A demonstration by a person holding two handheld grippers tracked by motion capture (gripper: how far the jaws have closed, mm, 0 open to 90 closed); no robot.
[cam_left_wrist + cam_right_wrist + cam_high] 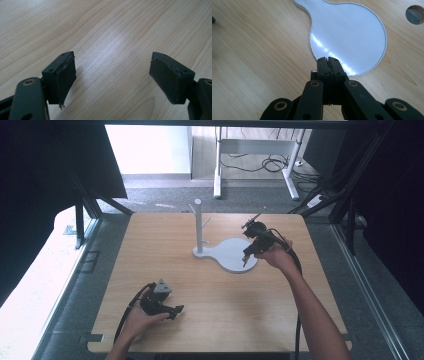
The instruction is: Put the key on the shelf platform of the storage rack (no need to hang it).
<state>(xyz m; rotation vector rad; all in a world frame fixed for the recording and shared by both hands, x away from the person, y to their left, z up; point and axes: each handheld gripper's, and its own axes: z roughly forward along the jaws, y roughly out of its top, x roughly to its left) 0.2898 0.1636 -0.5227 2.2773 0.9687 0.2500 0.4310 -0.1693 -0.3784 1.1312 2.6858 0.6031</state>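
The right gripper (328, 60), jaws pressed together on nothing, hovers at the near edge of the white, pear-shaped flat stand base (348, 32) with its upright white peg post (198, 225). The left gripper (112, 80) gapes wide and empty over the pale wooden table (120, 30). The right jaws probably need parting first, then a squared, slow approach to that thin rim.

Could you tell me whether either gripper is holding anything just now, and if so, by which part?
Nothing is held. The right gripper is shut with nothing between its pads, above the white stand base. The left gripper is open over bare table.
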